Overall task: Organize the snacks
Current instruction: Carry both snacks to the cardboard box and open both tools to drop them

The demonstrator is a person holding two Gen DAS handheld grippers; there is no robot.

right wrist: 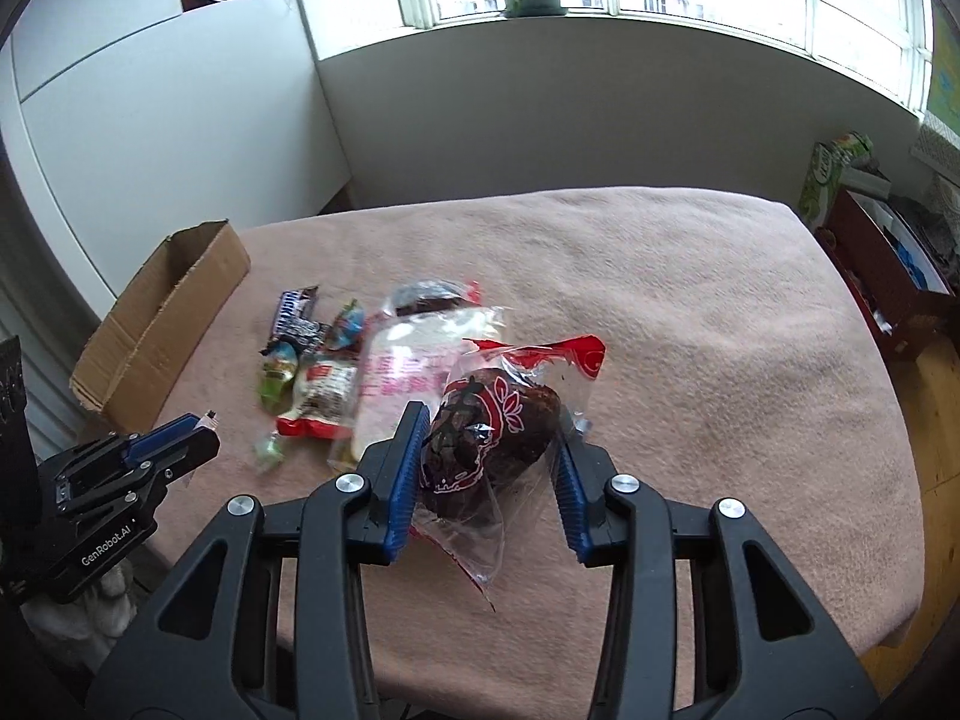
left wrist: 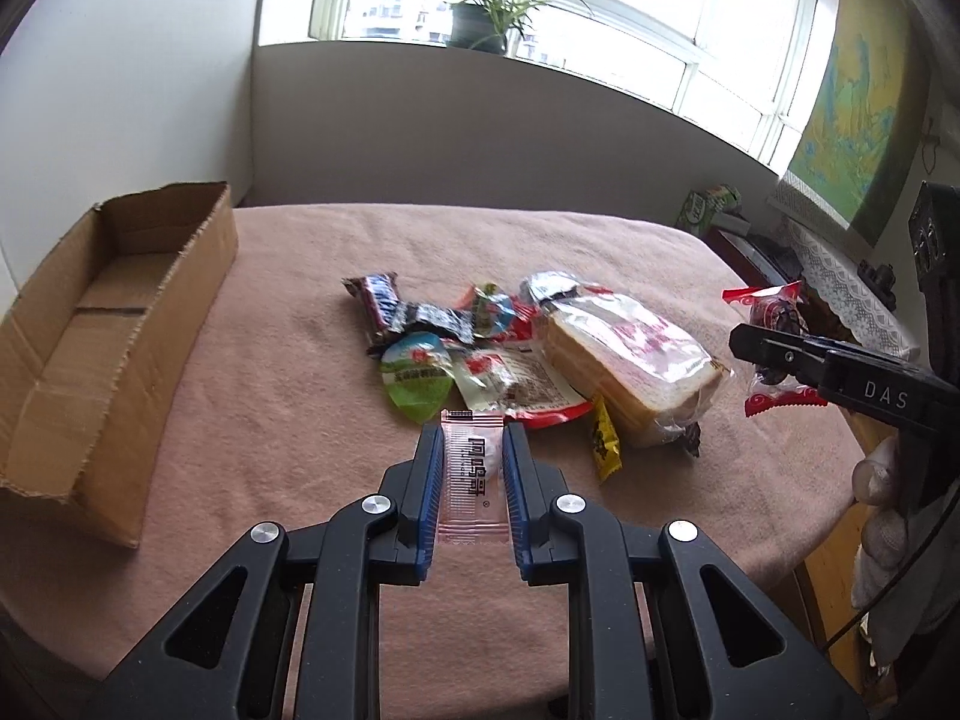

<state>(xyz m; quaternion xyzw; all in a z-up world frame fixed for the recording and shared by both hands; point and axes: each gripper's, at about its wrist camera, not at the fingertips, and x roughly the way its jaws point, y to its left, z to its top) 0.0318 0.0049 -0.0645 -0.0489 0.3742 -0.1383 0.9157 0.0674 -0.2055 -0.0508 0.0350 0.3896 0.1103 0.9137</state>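
- The left gripper [left wrist: 473, 456], angled downward, clamps a small clear pink-edged candy sachet [left wrist: 471, 477] just right of the open brown cardboard box [left wrist: 129, 324].
- The right gripper [right wrist: 489, 459], also tilted down, grips a dark round cake in clear red-printed wrap [right wrist: 486, 432], farther right of the box, past the snack pile [left wrist: 510, 354].

Pink blanket [right wrist: 690, 312] spread over a table. Behind it, at twelve o'clock, wide bright window [left wrist: 630, 12] with potted spider plant [left wrist: 489, 18] on the sill. At two o'clock, coloured wall map [left wrist: 852, 114] above white lace cloth [left wrist: 840, 276]. At three o'clock, green carton [right wrist: 831, 180] beside dark red box [right wrist: 882, 264]. At ten o'clock, white cabinet panel [right wrist: 150, 120].
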